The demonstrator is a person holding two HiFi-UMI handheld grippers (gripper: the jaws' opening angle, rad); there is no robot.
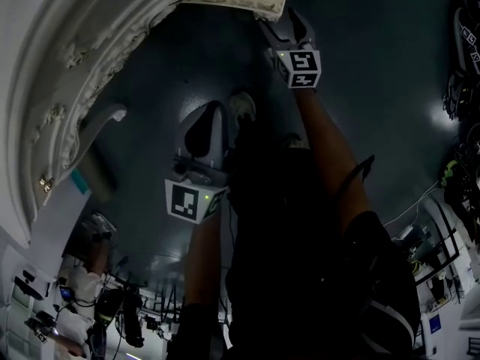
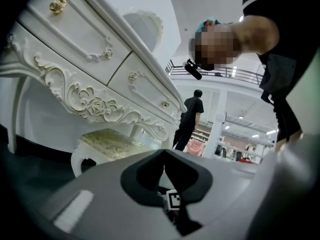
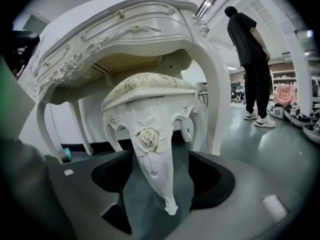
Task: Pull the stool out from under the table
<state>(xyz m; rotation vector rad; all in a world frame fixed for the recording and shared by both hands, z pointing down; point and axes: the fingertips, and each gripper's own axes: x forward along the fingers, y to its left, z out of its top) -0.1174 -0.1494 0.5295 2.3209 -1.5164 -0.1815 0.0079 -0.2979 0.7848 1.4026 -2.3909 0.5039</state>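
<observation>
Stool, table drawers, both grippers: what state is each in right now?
Stool: upright, partly under the table.
Drawers: closed.
Right gripper: open, jaws either side of the stool's front leg, not pressing it.
Left gripper: shut, empty.

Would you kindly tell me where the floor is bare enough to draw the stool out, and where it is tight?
Bare: the dark floor in front of the table, out to the standing person. Tight: under the table, where the stool sits, and round its front leg, which the open right gripper straddles.
</observation>
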